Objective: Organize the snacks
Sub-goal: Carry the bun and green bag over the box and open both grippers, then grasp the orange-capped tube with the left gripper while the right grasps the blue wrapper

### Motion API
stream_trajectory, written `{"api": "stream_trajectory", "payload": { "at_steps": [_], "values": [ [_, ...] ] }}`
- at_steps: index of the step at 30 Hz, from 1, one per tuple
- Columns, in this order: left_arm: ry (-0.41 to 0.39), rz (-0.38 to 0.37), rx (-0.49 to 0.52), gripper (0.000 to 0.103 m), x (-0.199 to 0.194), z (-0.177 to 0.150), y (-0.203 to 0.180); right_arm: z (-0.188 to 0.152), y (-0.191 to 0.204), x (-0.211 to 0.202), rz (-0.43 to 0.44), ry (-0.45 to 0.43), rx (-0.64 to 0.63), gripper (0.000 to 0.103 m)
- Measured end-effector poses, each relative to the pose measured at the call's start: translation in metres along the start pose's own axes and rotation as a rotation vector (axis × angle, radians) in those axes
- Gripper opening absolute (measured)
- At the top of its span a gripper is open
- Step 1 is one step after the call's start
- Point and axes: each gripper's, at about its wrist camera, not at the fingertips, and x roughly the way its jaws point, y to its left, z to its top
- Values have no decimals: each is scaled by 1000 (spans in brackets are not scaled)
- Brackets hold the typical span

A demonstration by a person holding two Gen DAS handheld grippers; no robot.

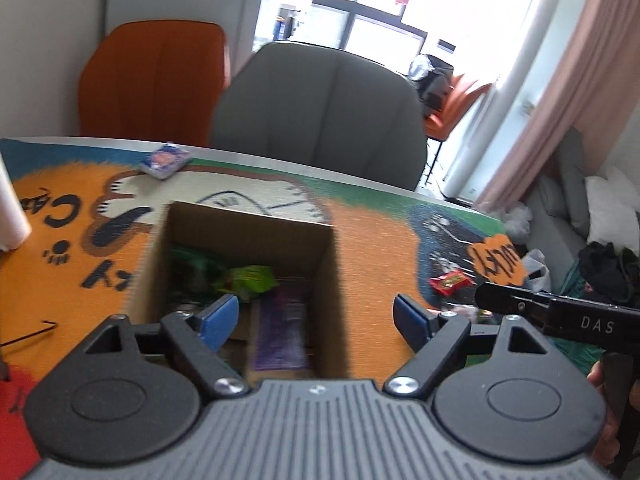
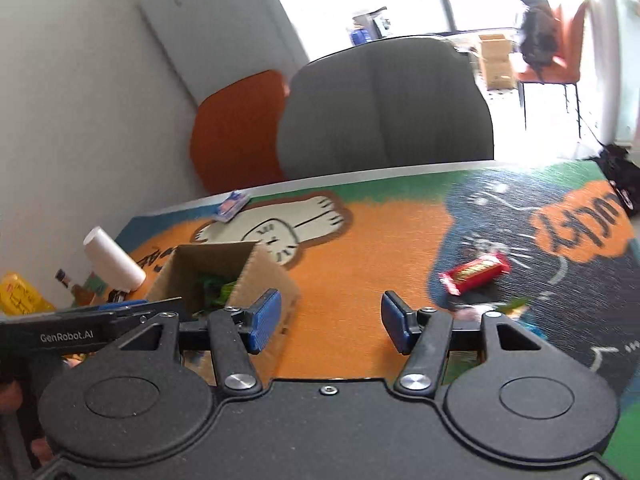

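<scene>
An open cardboard box (image 1: 248, 224) (image 2: 264, 268) stands on the cartoon-printed table. Inside lie a green packet (image 1: 250, 278) and a purple packet (image 1: 280, 332). My left gripper (image 1: 316, 322) hovers over the box's near side, open, with nothing between its blue pads. My right gripper (image 2: 330, 322) is open too and empty, over bare orange mat to the right of the box. A red snack bar (image 2: 474, 274) (image 1: 450, 282) lies on the dark-blue part of the mat, ahead and right of the right gripper. A small blue packet (image 1: 164, 160) (image 2: 232, 206) rests near the table's far edge.
A grey chair (image 1: 320, 112) and an orange chair (image 1: 156, 80) stand behind the table. A white cylinder (image 2: 114, 260), a bottle (image 2: 72, 288) and a yellow pack (image 2: 18, 296) sit left of the box. More wrappers (image 2: 516, 306) lie near the right gripper's right finger.
</scene>
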Motion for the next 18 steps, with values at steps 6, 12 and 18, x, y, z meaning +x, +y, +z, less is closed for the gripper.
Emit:
{"api": "stream_trajectory", "payload": {
  "at_steps": [6, 12, 18],
  "values": [
    [5, -59, 62, 84, 14, -2, -43, -4, -39, -16, -64, -29, 44, 62],
    [5, -80, 104, 84, 33, -5, -76, -13, -75, -18, -113, -21, 91, 62],
    [16, -85, 115, 84, 52, -8, -95, -19, -95, -16, -130, -13, 104, 62]
  ]
}}
